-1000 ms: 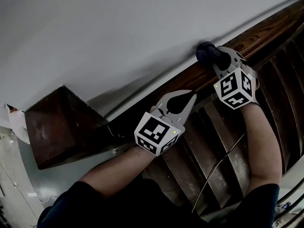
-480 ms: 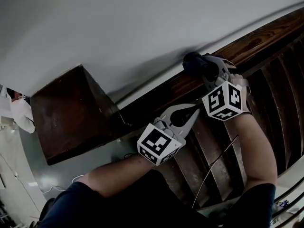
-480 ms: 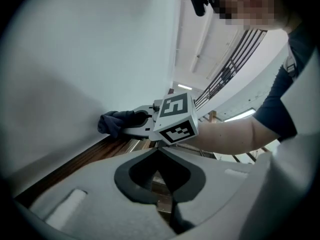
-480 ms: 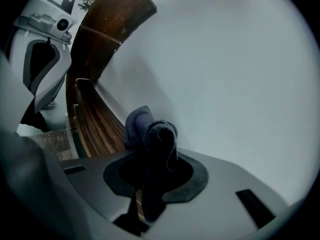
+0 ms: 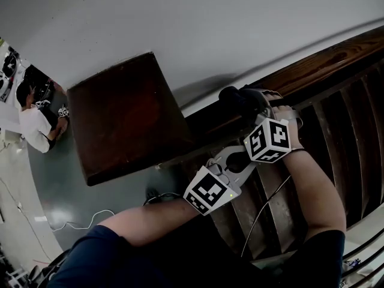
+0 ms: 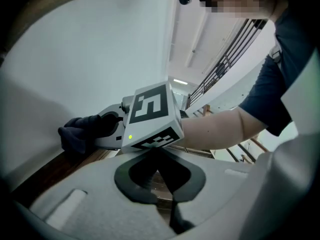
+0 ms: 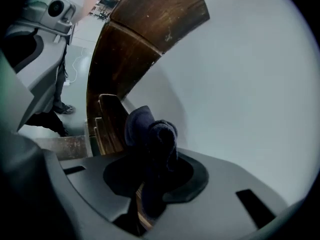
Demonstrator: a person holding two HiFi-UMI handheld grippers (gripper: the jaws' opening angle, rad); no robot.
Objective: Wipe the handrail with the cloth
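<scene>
In the head view the brown wooden handrail (image 5: 324, 59) slopes down from the upper right to a dark square post cap (image 5: 126, 116). My right gripper (image 5: 245, 105) is shut on a dark blue cloth (image 5: 235, 99) that presses on the rail just short of the post. The right gripper view shows the cloth (image 7: 152, 134) bunched between that gripper's jaws (image 7: 150, 184), with the rail (image 7: 107, 126) beneath. My left gripper (image 5: 246, 159) hangs shut and empty just below the right one, over the balusters. In the left gripper view its jaws (image 6: 159, 173) meet, and the cloth (image 6: 80, 134) lies ahead on the rail (image 6: 45, 174).
A white wall (image 5: 180, 23) runs along the far side of the rail. Dark balusters (image 5: 336, 137) stand under it. Far below on the grey floor (image 5: 42, 185) stands a person (image 5: 36, 116), and a white cable (image 5: 78, 224) lies there. The post (image 7: 150, 19) looms ahead in the right gripper view.
My right gripper has slid the cloth down the rail to the left, closer to the post. The left gripper followed beneath it, still shut. The post cap now fills more of the head view.
</scene>
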